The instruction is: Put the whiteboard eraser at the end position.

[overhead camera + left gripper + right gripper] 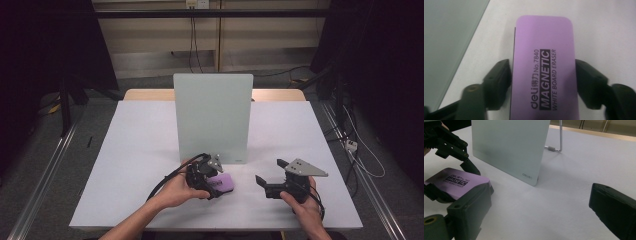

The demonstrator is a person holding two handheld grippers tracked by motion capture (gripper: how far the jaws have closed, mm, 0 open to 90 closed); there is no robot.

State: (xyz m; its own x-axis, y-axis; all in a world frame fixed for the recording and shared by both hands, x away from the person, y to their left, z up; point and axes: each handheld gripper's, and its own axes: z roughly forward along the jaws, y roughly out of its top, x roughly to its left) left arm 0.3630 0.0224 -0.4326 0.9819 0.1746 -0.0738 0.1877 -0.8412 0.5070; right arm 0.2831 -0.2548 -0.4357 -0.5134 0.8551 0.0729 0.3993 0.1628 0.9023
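- Purple whiteboard eraser (544, 72) lying flat on the white table (125, 165), near the front edge and a little left of centre, just in front of the upright glass whiteboard (212, 117) and below its lower right corner.
- Left gripper (210, 177) set astride the eraser, one jaw against each long side; from the left gripper view, touching or all but touching, label facing up. Best read as pinching the eraser, though not yet lifted off the table.
- Right gripper (272, 182) resting well to the right of the eraser, jaws spread wide and holding nothing; in the right gripper view only bare table between them.
- Likely step, by judgement: securing the eraser for a wipe of the board.
- To do it well: squeeze evenly across the narrow width, roughly mid-length, so no twisting on the lift.
- Check for the dark felt edge (514, 47) along the left side; keep the jaw on the hard purple body rather than the soft underside.
- Lift straight up before moving far, away from the board's bottom edge.
- Mind the wire stand (556, 138) behind the board: light prop, probably easy to tip with a hard push.
- Keep the right gripper near the board's right edge, ready to steady it.
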